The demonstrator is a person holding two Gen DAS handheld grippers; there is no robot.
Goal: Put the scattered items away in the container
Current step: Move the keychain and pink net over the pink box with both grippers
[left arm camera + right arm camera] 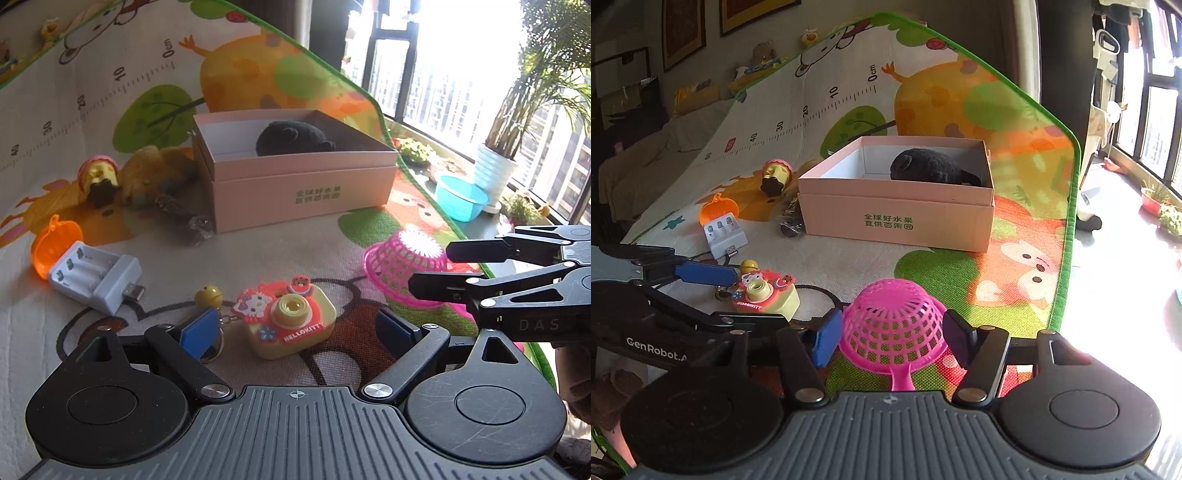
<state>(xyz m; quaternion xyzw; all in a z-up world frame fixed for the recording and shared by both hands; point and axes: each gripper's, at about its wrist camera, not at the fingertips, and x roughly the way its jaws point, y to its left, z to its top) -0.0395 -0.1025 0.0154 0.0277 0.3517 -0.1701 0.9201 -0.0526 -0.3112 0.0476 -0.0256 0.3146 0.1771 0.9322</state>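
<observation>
While both tools hover low over the play mat [280, 254], my left gripper [295, 332] has its jaws spread wide on either side of the yellow toy camera [291, 319], touching nothing. My right gripper [892, 339] is likewise spread, its pads flanking the upturned pink basket [894, 328] without clamping it. Farther back sits the pink box [897, 218], a black plush toy [931, 166] inside. Left of it lie the white battery charger [96, 277] and an orange plastic piece [51, 240].
</observation>
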